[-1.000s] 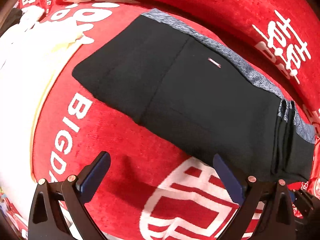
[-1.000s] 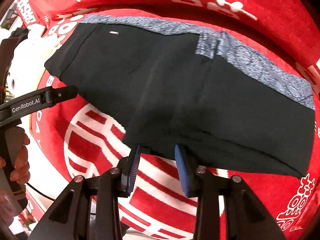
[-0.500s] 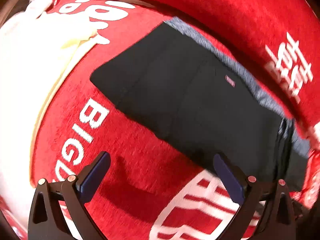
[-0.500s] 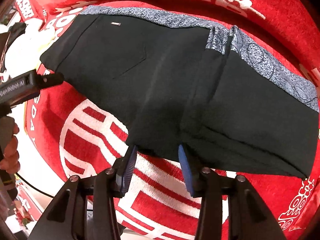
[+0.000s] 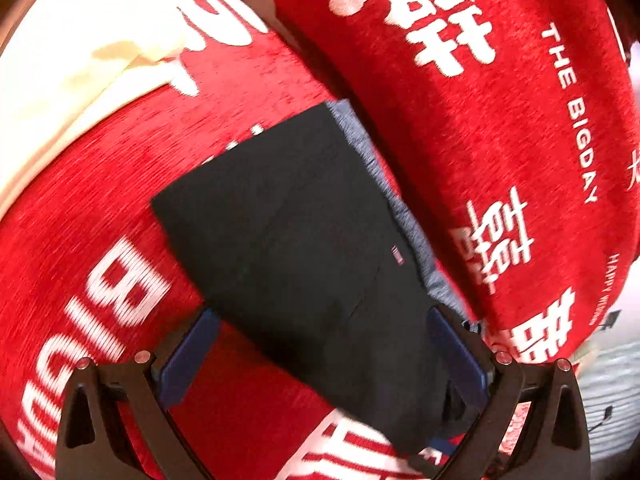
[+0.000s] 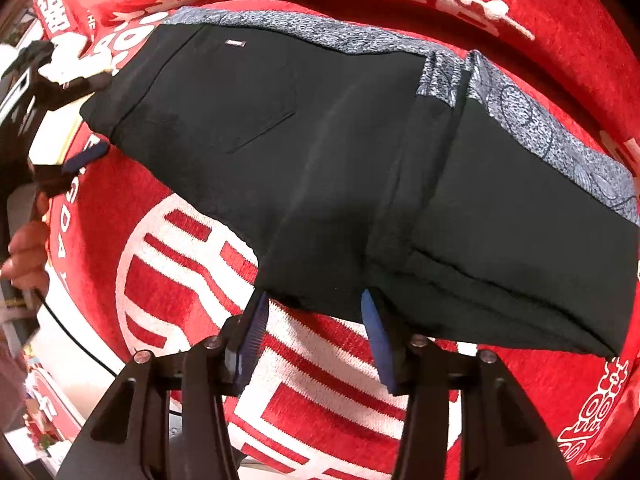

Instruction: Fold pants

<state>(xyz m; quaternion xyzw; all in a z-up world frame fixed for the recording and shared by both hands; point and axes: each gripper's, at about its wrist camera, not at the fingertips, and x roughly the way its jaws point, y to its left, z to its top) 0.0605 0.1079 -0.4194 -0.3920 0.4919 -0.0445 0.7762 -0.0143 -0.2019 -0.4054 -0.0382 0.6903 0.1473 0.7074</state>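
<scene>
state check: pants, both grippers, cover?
black pants: partly folded, flat on the cover, not lifted.
left gripper: open wide, jaws straddling the pants' corner.
right gripper: open, at the pants' near edge.
red cover: spread under the pants.

Ahead of the fingers [image 6: 374,330], faced with matt blue pads, the pants [image 6: 320,152] are smooth matt black cloth with a speckled grey woven band; under them the blanket [image 6: 192,264] is rough red pile.

Left gripper [image 5: 320,344] fingers spread wide; right gripper [image 6: 316,336] fingers parted moderately.
</scene>
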